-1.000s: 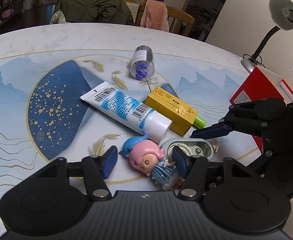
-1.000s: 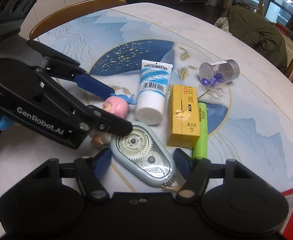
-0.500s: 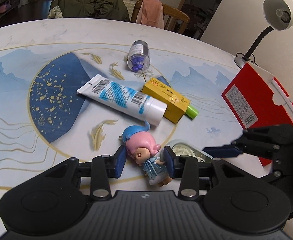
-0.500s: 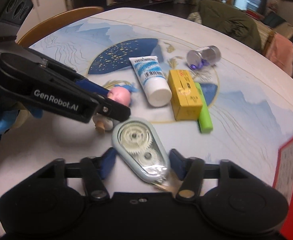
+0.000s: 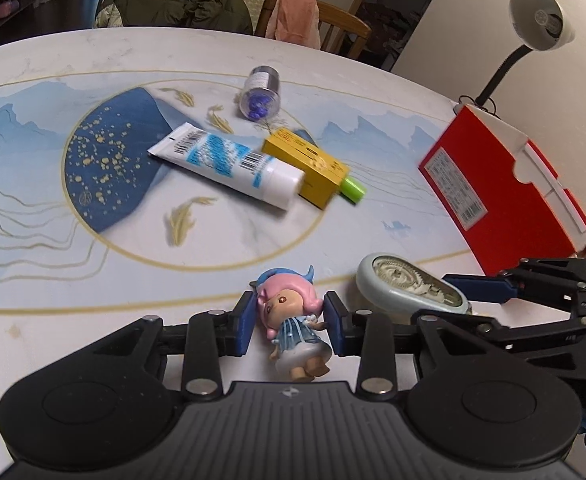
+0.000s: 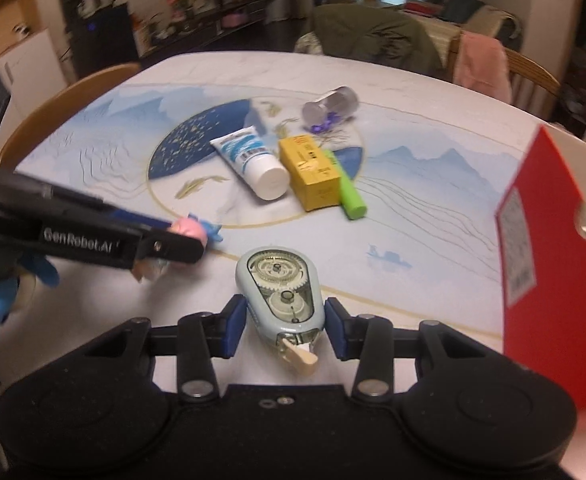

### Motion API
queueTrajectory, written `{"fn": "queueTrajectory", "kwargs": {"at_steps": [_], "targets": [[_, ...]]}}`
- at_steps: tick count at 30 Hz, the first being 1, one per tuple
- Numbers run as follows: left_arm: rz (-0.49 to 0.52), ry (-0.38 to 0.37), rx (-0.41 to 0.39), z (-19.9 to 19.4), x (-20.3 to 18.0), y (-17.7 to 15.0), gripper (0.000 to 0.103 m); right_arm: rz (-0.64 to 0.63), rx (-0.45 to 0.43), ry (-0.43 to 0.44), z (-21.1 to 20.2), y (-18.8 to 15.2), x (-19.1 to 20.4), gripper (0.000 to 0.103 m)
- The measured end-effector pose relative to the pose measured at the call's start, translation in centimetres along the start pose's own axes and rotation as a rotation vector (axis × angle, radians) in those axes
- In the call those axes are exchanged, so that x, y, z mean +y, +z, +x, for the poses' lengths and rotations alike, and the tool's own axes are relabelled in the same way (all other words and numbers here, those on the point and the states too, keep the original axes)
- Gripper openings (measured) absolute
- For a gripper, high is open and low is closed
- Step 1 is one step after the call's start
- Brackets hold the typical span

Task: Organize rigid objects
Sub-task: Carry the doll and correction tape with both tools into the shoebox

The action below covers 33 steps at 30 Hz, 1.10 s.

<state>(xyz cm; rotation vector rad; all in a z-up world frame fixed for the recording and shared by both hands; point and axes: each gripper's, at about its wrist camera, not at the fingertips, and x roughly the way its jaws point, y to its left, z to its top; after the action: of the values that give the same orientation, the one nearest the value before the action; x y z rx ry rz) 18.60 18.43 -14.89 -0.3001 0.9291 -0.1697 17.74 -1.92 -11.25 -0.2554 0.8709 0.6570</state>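
A small doll (image 5: 289,312) with pink hair and a blue dress sits between the blue pads of my left gripper (image 5: 291,326). Its jaws are closing and the pads press on its head and arm. In the right wrist view, my right gripper (image 6: 285,324) has its closing jaws against both sides of a pale blue correction-tape dispenser (image 6: 279,280), nozzle toward the camera. The two grippers are side by side near the table's front. From the right wrist view, the left gripper (image 6: 181,236) holds the doll (image 6: 191,228) to the left.
Farther back on the painted table (image 5: 53,260) lie a white and blue tube (image 5: 229,160), a yellow box (image 5: 309,164), a green marker (image 5: 353,190) and a clear jar (image 5: 261,94) with purple pieces. A red box (image 5: 501,188) and a desk lamp (image 5: 541,20) stand at the right. Chairs ring the far edge.
Both grippers closed, the left on the doll and the right on the tape dispenser, and drew them back from the pile. The right gripper also rolled.
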Motion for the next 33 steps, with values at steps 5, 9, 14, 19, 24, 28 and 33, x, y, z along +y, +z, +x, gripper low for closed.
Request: {"fn": "queueTrajectory", "kwargs": {"at_steps": [5,9,14,19,24,28,33], "targets": [[0.002,-0.015,-0.004,-1.1,-1.6,-0.7,0.036,0.054,-0.039,-0.017,-2.9,-0.9,-0.5,0.041],[0.01,-0.035,-0.016,-2.2,-3.5,-0.8,0.036,0.09,-0.085,-0.029,-5.7,-1.4,-1.3,0.041],[0.035,-0.062,-0.033,-3.4,-6.6,-0.3,0.036,0.128,-0.14,-0.066,-9.3,-1.6,-3.0,0.041],[0.064,-0.105,-0.064,-4.1,-10.3,0.6,0.036,0.164,-0.196,-0.104,-12.3,-1.7,-5.4,0.041],[0.108,-0.133,-0.092,-4.1,-14.3,1.8,0.036,0.192,-0.236,-0.14,-14.1,-2.0,-8.1,0.041],[0.141,-0.144,-0.11,-3.4,-17.4,2.8,0.036,0.214,-0.252,-0.166,-15.0,-2.5,-10.7,0.041],[0.18,-0.148,-0.127,-2.0,-21.1,4.2,0.036,0.232,-0.256,-0.199,-15.6,-3.1,-14.1,0.041]]}}
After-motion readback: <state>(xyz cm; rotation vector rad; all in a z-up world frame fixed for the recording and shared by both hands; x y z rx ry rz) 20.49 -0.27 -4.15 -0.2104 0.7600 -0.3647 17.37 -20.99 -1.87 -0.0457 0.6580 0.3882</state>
